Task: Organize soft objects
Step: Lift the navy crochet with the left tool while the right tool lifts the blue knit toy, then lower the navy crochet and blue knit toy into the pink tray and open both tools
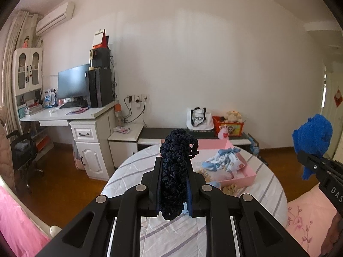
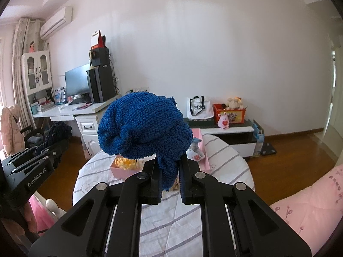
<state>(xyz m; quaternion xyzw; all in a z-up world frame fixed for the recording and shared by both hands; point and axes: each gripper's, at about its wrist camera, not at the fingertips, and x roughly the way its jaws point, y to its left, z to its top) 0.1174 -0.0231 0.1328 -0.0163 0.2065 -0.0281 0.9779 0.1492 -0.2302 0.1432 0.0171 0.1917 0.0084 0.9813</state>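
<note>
My left gripper (image 1: 173, 167) is shut on a dark navy crocheted piece (image 1: 174, 171), held upright above the round table. In the same view the right gripper (image 1: 308, 160) shows at the far right, carrying a bright blue knitted piece (image 1: 313, 138). In the right wrist view my right gripper (image 2: 169, 167) is shut on that blue knitted piece (image 2: 143, 128), which bulges above the fingers and hides much of the table behind. A pink tray (image 1: 246, 176) on the table holds a blue-and-white bow-tied cloth (image 1: 225, 161). A second pink box (image 2: 122, 172) holds yellow yarn (image 2: 126, 163).
The round table (image 1: 128, 171) wears a white cloth with grey stripes. A low dark-topped cabinet (image 1: 163, 132) behind it carries a white bag (image 1: 199, 118) and a red toy box (image 1: 228, 126). A white desk with a monitor (image 1: 72, 83) stands left. Pink bedding (image 2: 304, 209) lies at the right.
</note>
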